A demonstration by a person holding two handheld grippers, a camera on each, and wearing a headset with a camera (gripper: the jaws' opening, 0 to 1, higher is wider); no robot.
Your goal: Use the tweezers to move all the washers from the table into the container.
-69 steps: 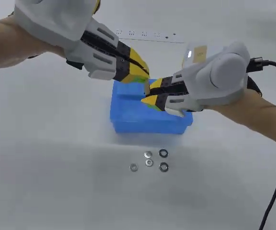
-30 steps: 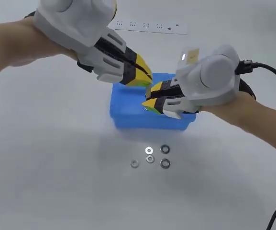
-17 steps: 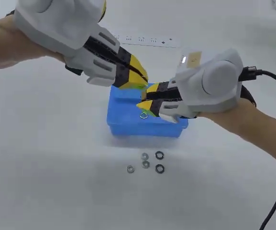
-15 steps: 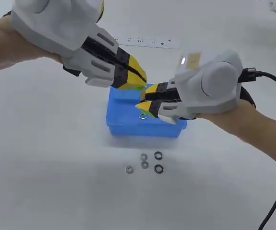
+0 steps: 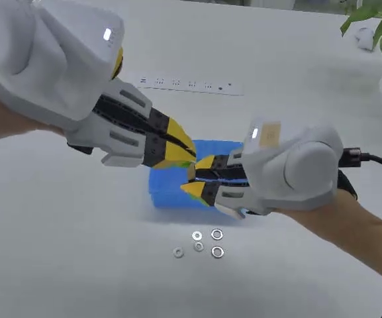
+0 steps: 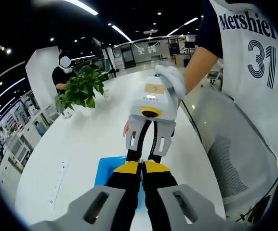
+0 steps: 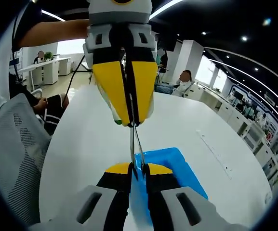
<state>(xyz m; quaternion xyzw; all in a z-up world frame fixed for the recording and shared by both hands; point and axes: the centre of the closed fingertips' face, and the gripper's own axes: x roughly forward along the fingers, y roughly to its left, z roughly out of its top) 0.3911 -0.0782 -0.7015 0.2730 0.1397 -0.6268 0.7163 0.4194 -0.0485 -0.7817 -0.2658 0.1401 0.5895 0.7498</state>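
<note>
White tabletop [image 5: 78, 258], big open-plan office behind.

Head view:
- Blue container [image 5: 166, 193] sits mid-frame, partly covered by both grippers.
- Left gripper [image 5: 186, 154] comes in from upper left, right gripper [image 5: 191, 183] from the right. Tips nearly meet above the container.
- Five washers [image 5: 198, 246] lie in a loose cluster on the tabletop, just in front of the container and apart from it. Nothing is touching them.
- Container's inside is hidden by the grippers, so can't tell if any washers are in it.
- Power strip [image 5: 184, 84] lies further back. Plant [image 5: 376, 30] leaves show in the top right corner.

Left gripper view:
- Own jaws clenched, yellow tips pressed together w/ only a dark slit btwn.
- Right gripper faces straight in, nose to nose.
- Corner of the container shows below.
- Tweezers too thin to make out here.

Right gripper view:
- Tweezers [image 7: 135, 144] plain: two thin metal arms run from the slit of the left gripper's jaws above down into the right gripper's own jaws, which are clamped on the near end.
- Reads as both grippers grasping the tweezers at once, one at each end.
- No washer seen on the tweezers.
- Container lies under them.

Progress, my judgement:
- Early or mid-task.
- At least five washers to go, each needing pick, carry, drop.
- Nothing confirmed delivered.
- Tweezers are up over the container, not down at the washers.
</note>
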